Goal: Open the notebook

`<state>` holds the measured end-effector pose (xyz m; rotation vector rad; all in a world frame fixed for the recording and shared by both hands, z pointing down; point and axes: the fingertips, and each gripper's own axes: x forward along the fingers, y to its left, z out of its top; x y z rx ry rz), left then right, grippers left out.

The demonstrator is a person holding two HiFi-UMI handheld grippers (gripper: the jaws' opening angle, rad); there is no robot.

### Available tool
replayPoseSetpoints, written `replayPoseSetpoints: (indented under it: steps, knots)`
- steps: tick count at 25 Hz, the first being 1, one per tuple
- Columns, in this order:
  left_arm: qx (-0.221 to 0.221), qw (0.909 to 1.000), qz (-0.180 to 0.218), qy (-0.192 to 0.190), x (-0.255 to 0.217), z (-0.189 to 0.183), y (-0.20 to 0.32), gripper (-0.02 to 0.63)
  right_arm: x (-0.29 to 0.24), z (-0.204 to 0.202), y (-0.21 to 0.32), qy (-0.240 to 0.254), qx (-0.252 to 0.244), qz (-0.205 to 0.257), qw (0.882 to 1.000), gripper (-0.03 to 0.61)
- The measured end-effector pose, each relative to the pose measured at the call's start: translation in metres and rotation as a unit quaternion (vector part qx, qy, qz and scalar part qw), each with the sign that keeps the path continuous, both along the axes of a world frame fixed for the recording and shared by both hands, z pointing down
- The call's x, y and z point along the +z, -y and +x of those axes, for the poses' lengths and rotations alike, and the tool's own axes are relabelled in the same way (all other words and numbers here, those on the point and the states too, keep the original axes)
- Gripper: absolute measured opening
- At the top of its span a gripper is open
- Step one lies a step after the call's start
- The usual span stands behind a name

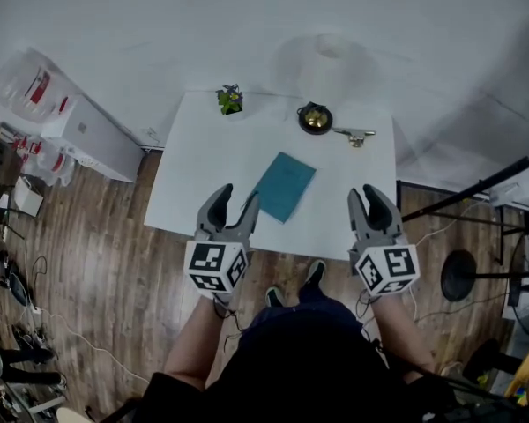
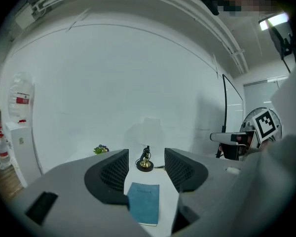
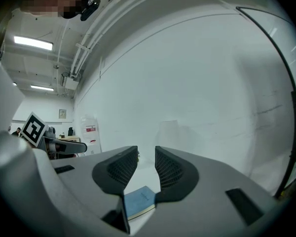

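We log one teal notebook (image 1: 283, 186), closed, flat and askew at mid white surface (image 1: 194, 174); cover print too small to read. Left claw (image 1: 236, 196) jaws apart, right claw (image 1: 365, 192) narrowly apart, both empty.

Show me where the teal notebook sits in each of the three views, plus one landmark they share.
Head view: notebook near the centre, closed, lying aslant.
Left gripper view: notebook low centre, between the open jaws.
Right gripper view: notebook bottom centre, below the jaws' gap.
Shared landmark: red-labelled water jug, at the left in all three.
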<state>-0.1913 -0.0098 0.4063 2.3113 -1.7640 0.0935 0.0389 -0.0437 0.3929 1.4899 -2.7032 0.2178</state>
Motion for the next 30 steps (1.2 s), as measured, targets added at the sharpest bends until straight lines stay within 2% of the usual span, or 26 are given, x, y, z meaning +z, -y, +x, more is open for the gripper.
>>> replayPoseSetpoints:
  steps: [4,8,14,18,25,30]
  knots:
    - [0.012,0.9982,-0.025,0.053,0.027,0.036,0.037,0.224,0.010,0.027,0.044,0.018,0.001,-0.008,1.000,0.114]
    - [0.017,0.9949,-0.073,0.067,0.071,0.067,0.069,0.224,0.024,0.052,0.083,0.032,0.001,-0.021,0.999,0.109]
    - [0.022,0.9832,-0.133,0.123,0.130,0.090,0.102,0.224,0.049,0.077,0.121,0.050,-0.006,-0.052,0.997,0.103]
    - [0.034,0.9688,-0.178,0.169,0.175,0.108,0.115,0.221,0.062,0.093,0.134,0.054,-0.006,-0.065,0.996,0.100]
    - [0.069,0.9350,-0.239,0.252,0.252,0.129,0.134,0.195,0.082,0.121,0.152,0.056,0.027,-0.084,0.994,0.091]
    - [0.089,0.9153,-0.275,0.281,0.296,0.135,0.130,0.184,0.097,0.136,0.148,0.056,0.061,-0.102,0.991,0.083]
